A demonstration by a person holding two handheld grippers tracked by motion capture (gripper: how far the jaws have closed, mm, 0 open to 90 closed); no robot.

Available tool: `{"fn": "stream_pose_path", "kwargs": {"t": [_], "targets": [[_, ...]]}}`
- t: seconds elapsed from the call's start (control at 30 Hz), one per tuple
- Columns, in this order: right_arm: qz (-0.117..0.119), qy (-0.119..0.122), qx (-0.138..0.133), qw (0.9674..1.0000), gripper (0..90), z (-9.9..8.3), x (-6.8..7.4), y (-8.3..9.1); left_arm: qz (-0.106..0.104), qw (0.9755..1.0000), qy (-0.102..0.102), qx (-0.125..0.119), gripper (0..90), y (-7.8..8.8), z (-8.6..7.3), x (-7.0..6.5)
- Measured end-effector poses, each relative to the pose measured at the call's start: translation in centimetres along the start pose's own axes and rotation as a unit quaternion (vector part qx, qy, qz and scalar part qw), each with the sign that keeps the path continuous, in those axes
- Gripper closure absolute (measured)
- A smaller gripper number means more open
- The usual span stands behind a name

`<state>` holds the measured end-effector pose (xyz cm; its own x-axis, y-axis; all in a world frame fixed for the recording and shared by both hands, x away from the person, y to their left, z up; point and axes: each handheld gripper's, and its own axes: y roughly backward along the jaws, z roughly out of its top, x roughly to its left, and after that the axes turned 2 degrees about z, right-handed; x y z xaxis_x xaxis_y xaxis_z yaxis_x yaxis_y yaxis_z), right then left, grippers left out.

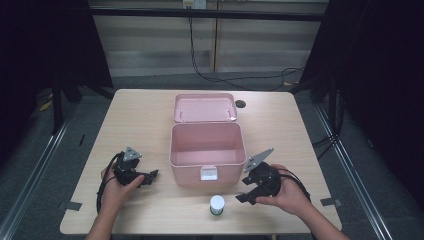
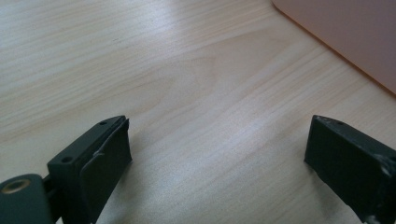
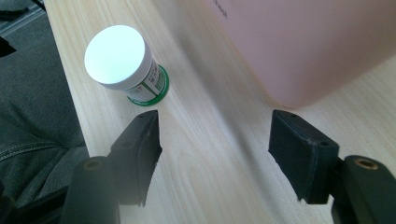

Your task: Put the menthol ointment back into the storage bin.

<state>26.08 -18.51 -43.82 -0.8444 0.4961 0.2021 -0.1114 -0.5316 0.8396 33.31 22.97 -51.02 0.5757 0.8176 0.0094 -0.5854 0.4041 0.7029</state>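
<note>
A pink box (image 1: 187, 175) stands open at the middle of the wooden table (image 1: 135, 115), its lid (image 1: 205, 107) laid back behind it and nothing visible inside. A small green jar with a white cap (image 1: 217, 204) stands upright in front of the box, near the table's front edge. My left gripper (image 1: 152, 175) rests left of the box, open, jaws pointing at the box's side. In the left gripper view its jaws (image 2: 217, 140) stand wide over bare wood, the box's corner (image 2: 345, 37) ahead. My right gripper (image 1: 241, 190) is open just right of the jar (image 3: 123, 63), which stands beyond its left jaw.
The box's pink wall (image 3: 303, 42) lies close ahead of the right jaw. A white latch (image 1: 208, 173) sits on the box front. A dark round hole (image 1: 240, 104) marks the table's far side. Cables (image 1: 240, 80) run over the floor behind.
</note>
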Motion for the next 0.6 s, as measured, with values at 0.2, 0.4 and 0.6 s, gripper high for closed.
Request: {"fn": "stream_pose_path", "kwargs": {"t": [0.2,0.4,0.6], "targets": [[-0.002,0.013,0.013,0.9998,33.4,0.2,0.0,-0.3,-0.005,1.0,0.001,0.001,4.3,-0.1,0.0,-0.1],[0.001,0.02,0.025,0.9995,33.3,0.5,0.3,-0.7,-0.005,1.0,0.002,0.001,4.3,-0.1,0.0,-0.1],[0.004,0.029,0.041,0.9987,33.5,0.8,0.6,-1.3,-0.005,1.0,0.001,0.002,4.3,-0.1,0.0,-0.1]]}}
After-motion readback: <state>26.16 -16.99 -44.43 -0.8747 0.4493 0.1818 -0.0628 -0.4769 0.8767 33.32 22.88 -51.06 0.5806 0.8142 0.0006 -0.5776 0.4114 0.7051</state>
